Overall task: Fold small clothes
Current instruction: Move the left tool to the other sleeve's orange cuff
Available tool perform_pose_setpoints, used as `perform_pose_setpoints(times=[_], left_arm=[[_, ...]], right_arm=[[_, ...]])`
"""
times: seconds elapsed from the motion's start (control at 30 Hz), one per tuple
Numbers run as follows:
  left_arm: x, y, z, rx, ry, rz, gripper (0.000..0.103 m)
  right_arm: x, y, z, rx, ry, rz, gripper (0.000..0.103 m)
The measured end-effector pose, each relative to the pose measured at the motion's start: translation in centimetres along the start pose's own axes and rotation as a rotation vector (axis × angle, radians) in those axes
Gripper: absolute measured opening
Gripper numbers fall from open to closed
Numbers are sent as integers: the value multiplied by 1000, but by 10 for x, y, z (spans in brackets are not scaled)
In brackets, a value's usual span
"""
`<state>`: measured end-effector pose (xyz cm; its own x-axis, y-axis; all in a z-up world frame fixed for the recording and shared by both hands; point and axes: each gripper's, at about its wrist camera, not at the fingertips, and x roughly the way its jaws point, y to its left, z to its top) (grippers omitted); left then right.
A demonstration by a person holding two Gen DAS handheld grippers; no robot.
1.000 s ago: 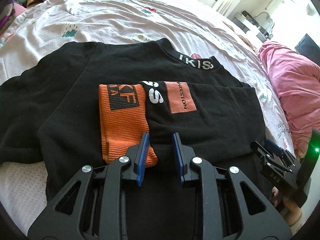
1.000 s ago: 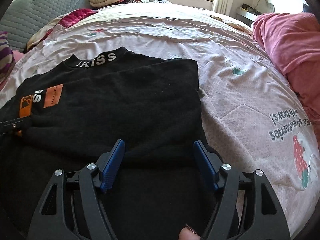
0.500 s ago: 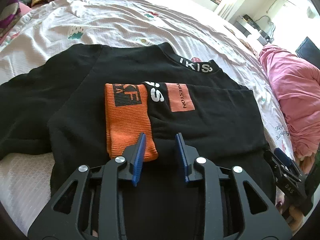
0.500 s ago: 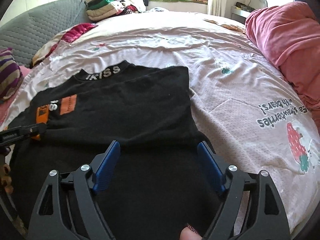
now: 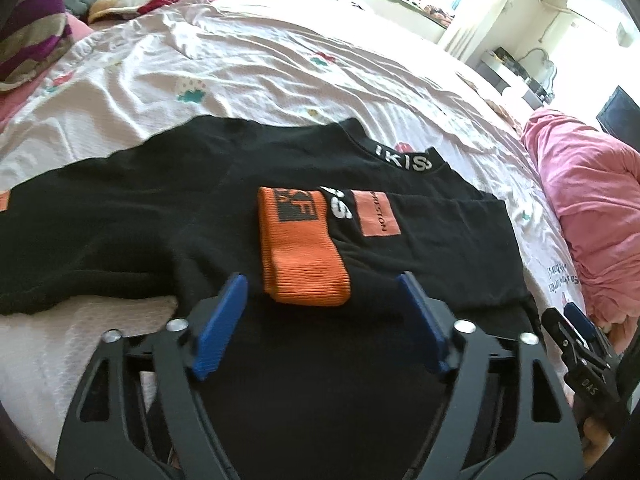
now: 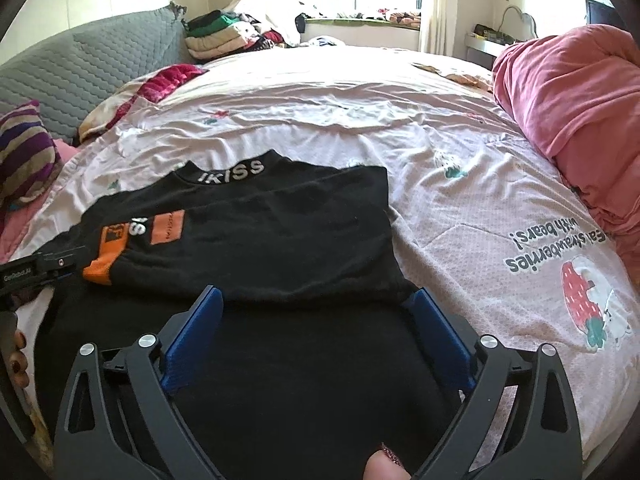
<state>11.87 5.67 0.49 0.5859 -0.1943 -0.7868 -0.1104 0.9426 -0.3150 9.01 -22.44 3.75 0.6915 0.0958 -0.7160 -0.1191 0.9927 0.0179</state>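
Observation:
A black sweater with white collar lettering lies flat on the bed. One sleeve is folded across its chest, and the sleeve's orange cuff rests near the middle. My left gripper hovers just above the sweater's lower part, close behind the cuff, its jaws opening with nothing between them. My right gripper hangs over the sweater's lower right area, jaws opening wide and holding nothing. Each gripper shows at the edge of the other's view, the right gripper low on the right and the left gripper at the far left.
The sweater lies on a pale pink printed bedsheet. A heap of pink bedding fills the right side. A striped pillow and a grey quilted headboard stand at the left, with folded clothes beyond.
Both grippers have risen and drawn back from the sweater. The left jaws went from nearly shut to wide apart, and the right jaws spread further. The folded sleeve stays where it lay.

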Motion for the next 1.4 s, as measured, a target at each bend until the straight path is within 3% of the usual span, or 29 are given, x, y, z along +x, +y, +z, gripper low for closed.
perform_pose_setpoints(times=[0.07,0.17,0.87,1.4], left_arm=[[-8,4,0,-5,-19,8,86],[-17,8,1,-15,-41,29,93],[-68,49,-5,-80,-123,102,93],[-96,105,-13,-191,-157,163,93]], right_arm=[[-4,3,2,-7,-15,0,98],[-9,8,4,-16,-29,1,98],[-33,56,19,-86,-94,53,98],[-34,129,36,-205,-110,157,98]])
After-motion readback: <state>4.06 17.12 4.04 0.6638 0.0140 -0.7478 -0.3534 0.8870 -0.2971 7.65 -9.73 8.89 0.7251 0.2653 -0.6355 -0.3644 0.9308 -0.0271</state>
